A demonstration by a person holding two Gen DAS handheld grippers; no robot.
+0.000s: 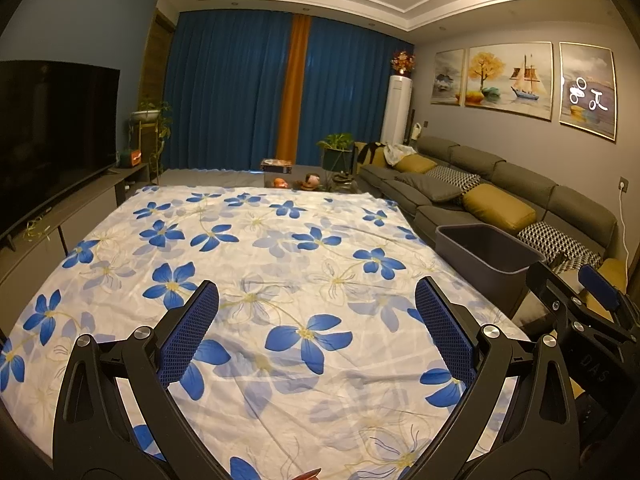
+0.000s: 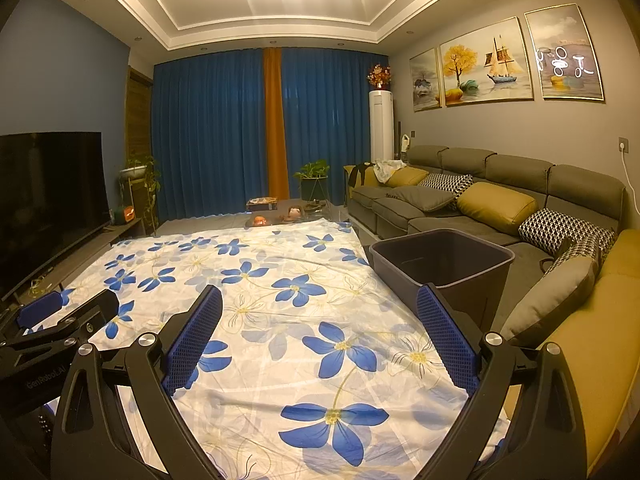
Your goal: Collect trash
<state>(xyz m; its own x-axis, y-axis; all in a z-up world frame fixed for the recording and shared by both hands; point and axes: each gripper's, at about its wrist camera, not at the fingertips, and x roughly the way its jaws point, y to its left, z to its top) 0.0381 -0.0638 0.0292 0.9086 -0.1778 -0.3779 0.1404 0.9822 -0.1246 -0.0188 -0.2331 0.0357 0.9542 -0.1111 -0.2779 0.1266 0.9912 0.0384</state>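
Note:
A grey plastic bin stands at the right edge of a white cloth with blue flowers; the bin also shows in the right wrist view, and looks empty as far as I can see inside. My left gripper is open and empty above the cloth. My right gripper is open and empty, with the bin just beyond its right finger. The right gripper shows at the right edge of the left wrist view. A small reddish thing peeks in at the bottom edge. No other trash shows on the cloth.
A grey sofa with cushions runs along the right. A TV on a low cabinet stands on the left. Blue curtains, plants and small items on a low table are at the far end.

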